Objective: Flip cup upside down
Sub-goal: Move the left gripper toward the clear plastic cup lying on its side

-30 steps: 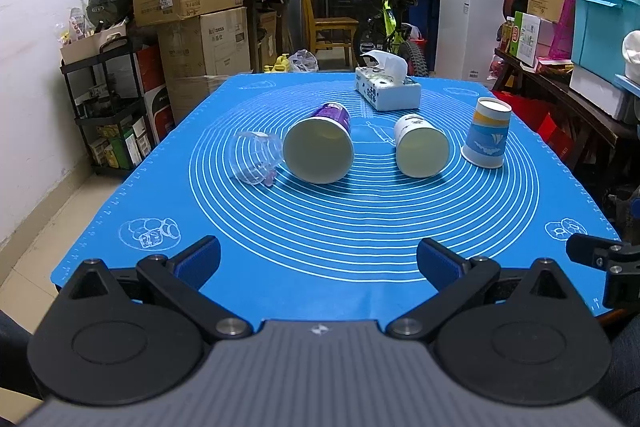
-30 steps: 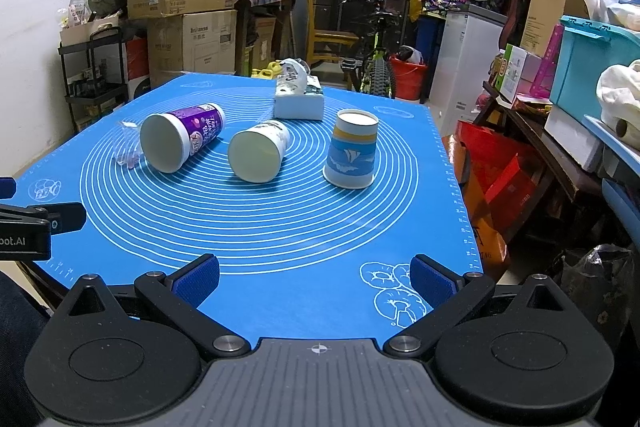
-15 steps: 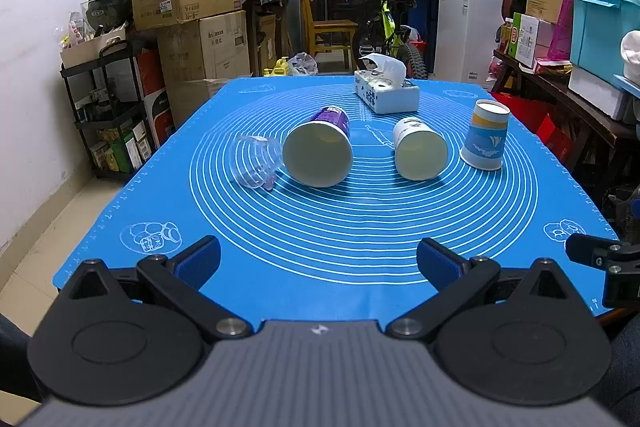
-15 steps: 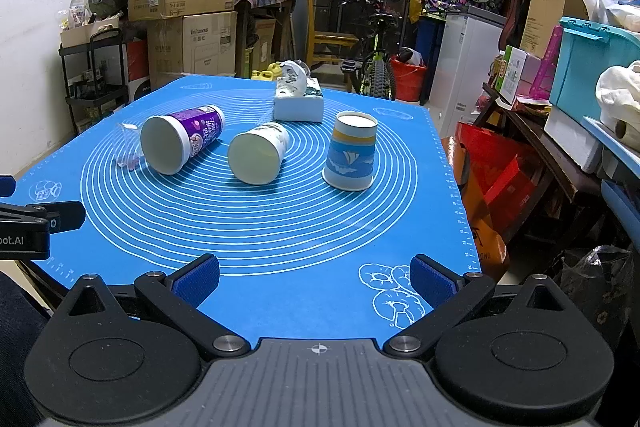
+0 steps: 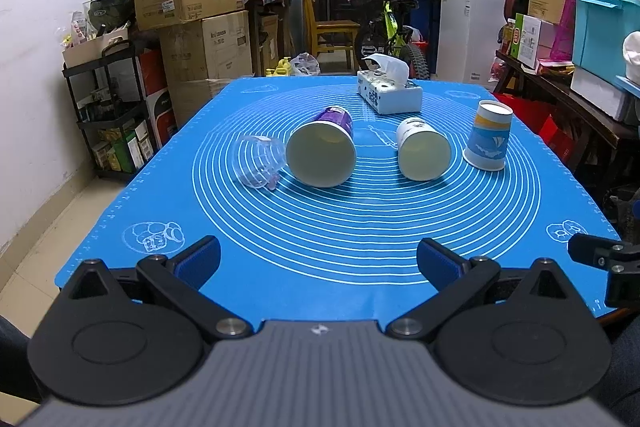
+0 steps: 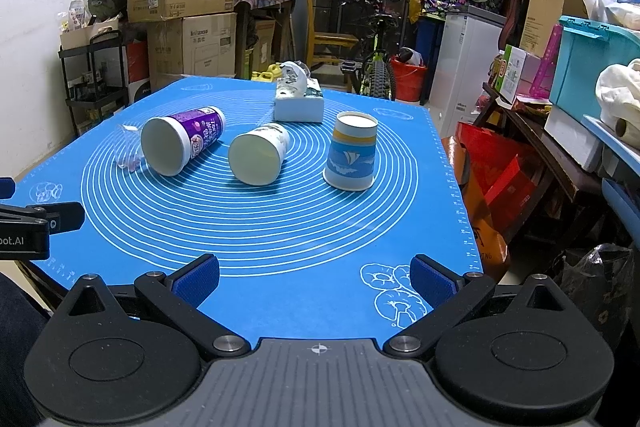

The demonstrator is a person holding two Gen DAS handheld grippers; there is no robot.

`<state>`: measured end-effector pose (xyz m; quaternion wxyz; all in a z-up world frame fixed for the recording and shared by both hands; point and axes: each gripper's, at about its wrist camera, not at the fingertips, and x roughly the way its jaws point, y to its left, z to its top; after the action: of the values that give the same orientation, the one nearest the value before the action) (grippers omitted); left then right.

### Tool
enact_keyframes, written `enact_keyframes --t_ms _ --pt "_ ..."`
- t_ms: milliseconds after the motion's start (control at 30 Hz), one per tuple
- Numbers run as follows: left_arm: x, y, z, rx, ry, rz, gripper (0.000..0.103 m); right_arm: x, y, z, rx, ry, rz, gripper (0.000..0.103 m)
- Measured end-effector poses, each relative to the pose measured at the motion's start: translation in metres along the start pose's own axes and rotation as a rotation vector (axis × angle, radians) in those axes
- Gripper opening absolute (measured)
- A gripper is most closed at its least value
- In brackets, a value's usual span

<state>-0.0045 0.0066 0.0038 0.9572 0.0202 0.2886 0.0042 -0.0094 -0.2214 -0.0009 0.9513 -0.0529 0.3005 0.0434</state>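
Cups: four on the blue silicone mat, none in a grip. The blue sailboat paper cup already stands mouth down at the right end of the row. Three lie on their sides: a white paper cup, a purple-labelled paper cup, and a clear plastic cup touching the purple one's left flank.

Left gripper hangs over the near mat edge, fingers spread wide, nothing between them. Right gripper is likewise spread and empty, low at the near right corner of the mat.

Which cup comes next I cannot tell from here (the white one is my guess, being next to the finished cup). It lies ahead of the right gripper and somewhat to its left, well apart from the pads. Its long axis runs roughly away from the tongs, open mouth toward them, base pointing at the tissue box behind. From the left gripper it sits ahead and slightly right; the purple cup is almost dead ahead of it, mouth likewise toward the gripper.

Judgement: with the mouths facing the tongs, a grip across the side wall followed by a tip-over rim-down looks needed. Paper walls may crush; a lying cup may roll.
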Motion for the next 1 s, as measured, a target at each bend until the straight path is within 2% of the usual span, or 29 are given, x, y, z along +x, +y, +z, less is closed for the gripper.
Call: enact_keyframes --t_ms 167,267,533,900,1000 --pt "0.002 0.005 0.005 0.017 -0.013 -0.002 0.103 -0.003 -0.001 0.006 -0.004 -0.026 0.018 0.101" --pt "0.008 0.010 0.010 0.038 -0.041 0.030 0.103 0.001 0.000 0.015 -0.002 -0.039 0.026 0.101" --pt "0.051 0.030 0.025 0.132 -0.077 0.083 0.103 0.034 0.012 0.038 0.023 -0.074 0.030 0.101" --pt "0.117 0.066 0.044 0.189 -0.069 0.049 0.103 0.089 0.013 0.063 0.095 -0.042 0.050 0.101" --pt "0.141 0.076 0.048 0.185 -0.037 0.029 0.103 0.100 0.018 0.064 0.098 -0.036 0.050 0.101"
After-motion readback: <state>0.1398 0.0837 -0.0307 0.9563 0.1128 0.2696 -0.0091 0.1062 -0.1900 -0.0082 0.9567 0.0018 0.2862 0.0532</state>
